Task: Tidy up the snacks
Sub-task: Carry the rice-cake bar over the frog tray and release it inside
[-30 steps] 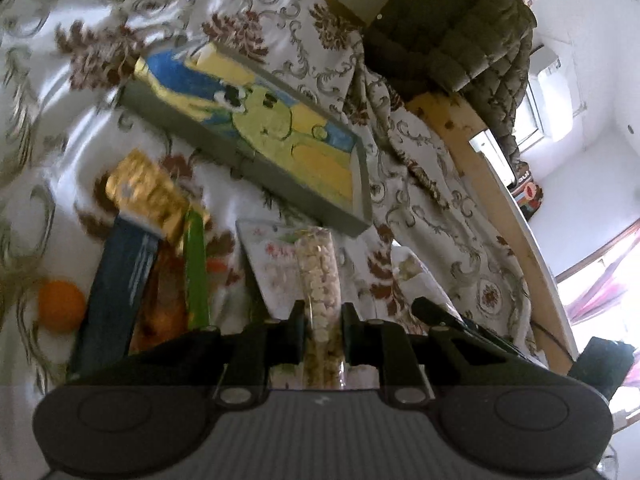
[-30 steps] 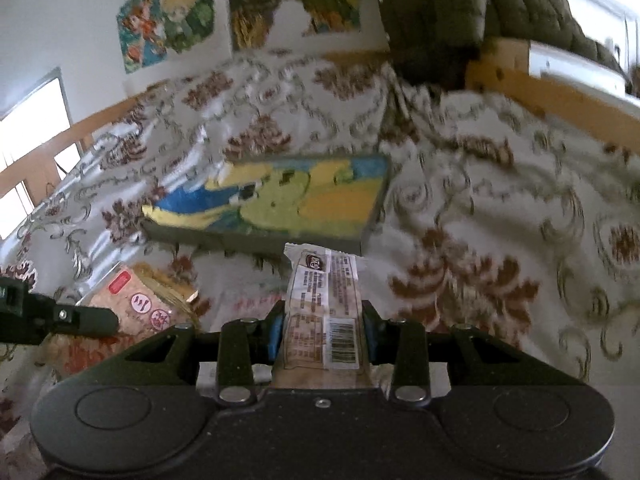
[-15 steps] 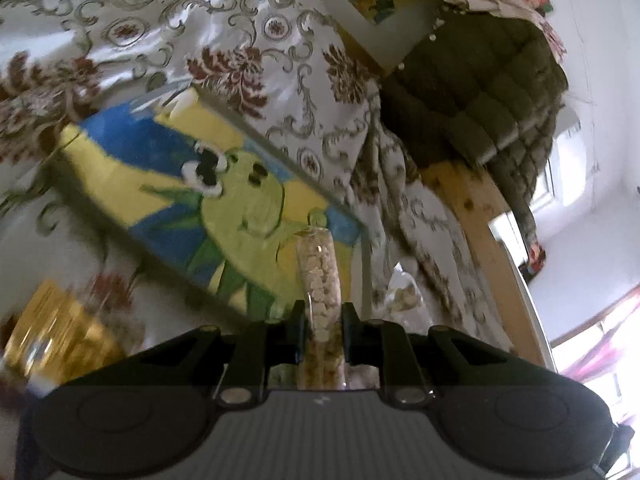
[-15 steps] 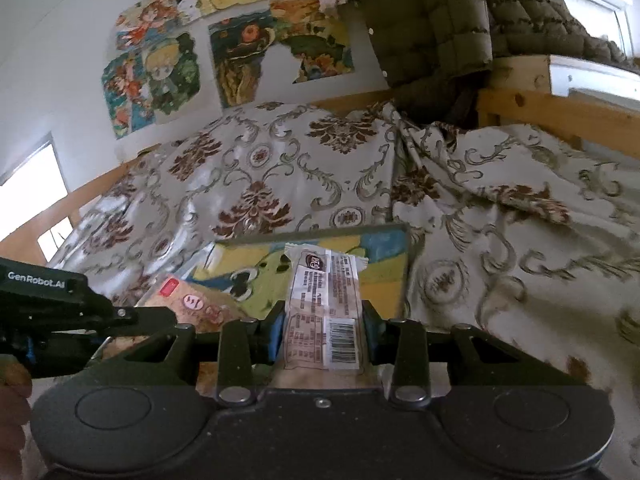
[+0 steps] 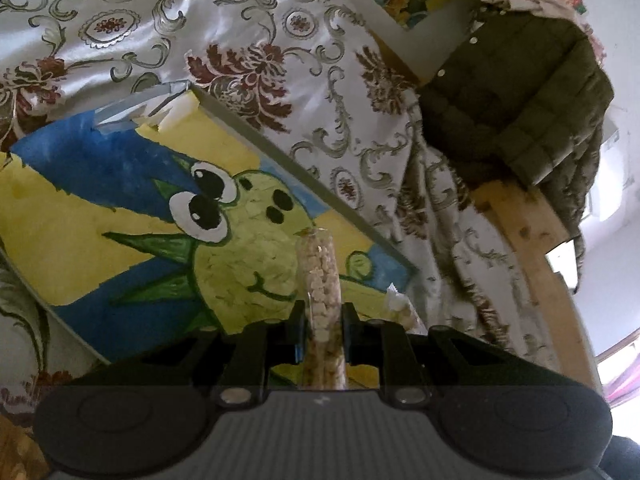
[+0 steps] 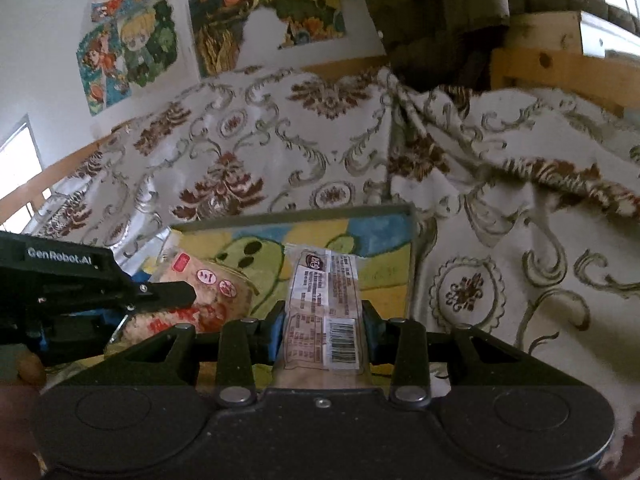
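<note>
From the left wrist, the left gripper (image 5: 322, 316) pinches a clear bag of small pale snack pieces (image 5: 321, 280), seen edge-on as a narrow strip standing up between the jaws. The bag hangs over a shallow tray (image 5: 280, 156) whose floor is painted with a green cartoon frog on blue and yellow (its grey rim runs along the far side). The tray lies on a cream bedspread (image 5: 240, 12) with brown flowers, and a dark quilted jacket (image 5: 516, 96) hangs over a wooden bed rail at upper right. From the right wrist, the right gripper (image 6: 324, 324) is clamped on a flat wrapped snack bar (image 6: 326, 312), barcode label facing the camera, held over the near right part of the same tray (image 6: 296, 216). To its left, the left gripper (image 6: 160, 294) holds its bag (image 6: 208, 288) with red round stickers above the tray. Cartoon posters (image 6: 132, 48) hang on the wall behind.
</note>
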Demonstrator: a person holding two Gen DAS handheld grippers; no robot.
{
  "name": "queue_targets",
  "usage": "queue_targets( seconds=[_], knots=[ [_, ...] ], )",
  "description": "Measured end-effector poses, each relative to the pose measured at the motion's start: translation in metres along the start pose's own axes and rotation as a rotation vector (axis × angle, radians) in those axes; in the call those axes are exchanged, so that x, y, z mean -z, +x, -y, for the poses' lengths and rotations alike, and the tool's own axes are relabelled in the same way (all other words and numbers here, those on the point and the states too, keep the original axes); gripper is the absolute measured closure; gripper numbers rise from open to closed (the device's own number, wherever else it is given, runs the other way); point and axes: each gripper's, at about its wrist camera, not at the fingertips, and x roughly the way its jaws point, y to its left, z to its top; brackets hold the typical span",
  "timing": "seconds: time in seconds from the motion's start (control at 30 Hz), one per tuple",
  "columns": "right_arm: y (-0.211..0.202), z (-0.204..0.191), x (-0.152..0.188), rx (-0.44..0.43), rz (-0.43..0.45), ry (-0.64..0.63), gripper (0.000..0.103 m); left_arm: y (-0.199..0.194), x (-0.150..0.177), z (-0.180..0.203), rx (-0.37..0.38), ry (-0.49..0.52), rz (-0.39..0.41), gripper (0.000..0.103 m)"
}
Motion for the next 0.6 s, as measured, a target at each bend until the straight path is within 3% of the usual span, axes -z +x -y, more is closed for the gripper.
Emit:
queue_targets(
  seconds=[0.17,0.37,0.4,0.47,0.5,0.6],
  knots=[
    [0.014,-0.002,0.006,0.013,-0.038,-0.024,0.064,0.006,0.006,-0.007,-0.004,-0.044,-0.018,0.083],
    [0.018,-0.008,0.011,0.029,-0.051,-0.071,0.061,0.004,0.009,0.001,-0.057,-0.001,-0.015,0.082],
    [0.018,-0.007,0.012,0.018,-0.053,-0.062,0.059,0.002,0.010,0.003,-0.078,0.017,-0.011,0.079],
    [0.017,-0.008,0.013,0.012,-0.051,-0.065,0.055,0.000,0.010,0.007,-0.129,0.055,-0.002,0.063],
    [0.017,-0.009,0.013,0.012,-0.049,-0.072,0.051,-0.001,0.010,0.008,-0.152,0.067,0.001,0.051],
    [0.013,-0.014,0.015,0.013,-0.043,-0.089,0.038,-0.007,0.009,0.009,-0.188,0.084,0.007,0.039]
  ],
)
